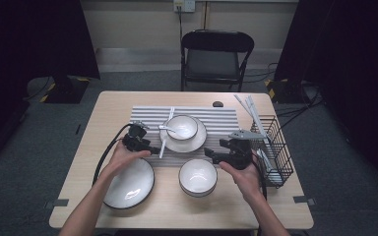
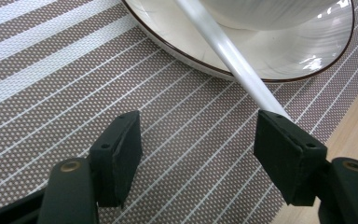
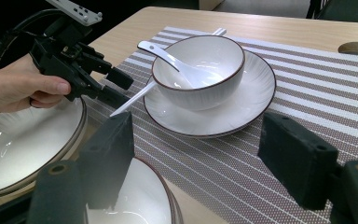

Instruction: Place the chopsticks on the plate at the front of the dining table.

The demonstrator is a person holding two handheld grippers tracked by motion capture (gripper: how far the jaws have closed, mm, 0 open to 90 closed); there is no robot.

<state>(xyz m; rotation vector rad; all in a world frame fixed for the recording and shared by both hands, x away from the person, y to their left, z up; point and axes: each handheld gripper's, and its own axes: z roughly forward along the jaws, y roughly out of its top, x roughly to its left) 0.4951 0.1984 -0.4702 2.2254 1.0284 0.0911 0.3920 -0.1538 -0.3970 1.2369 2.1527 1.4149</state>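
Chopstick (image 2: pixel 242 70) lies between the wide-open left claw (image 2: pixel 198 149), touching one jaw.

In the left gripper view the plate (image 2: pixel 270 56) runs off the top edge, and the white chopstick's (image 2: pixel 233 60) lower end is hidden behind the right jaw of the left tongs (image 2: pixel 198 144). Whether that jaw touches it cannot be told.

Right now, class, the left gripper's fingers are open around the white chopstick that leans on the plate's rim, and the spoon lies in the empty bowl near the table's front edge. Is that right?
One detail is wrong. The spoon lies in the bowl on the plate, on the striped mat, as the right gripper view shows. The left gripper is indeed open around the chopstick.
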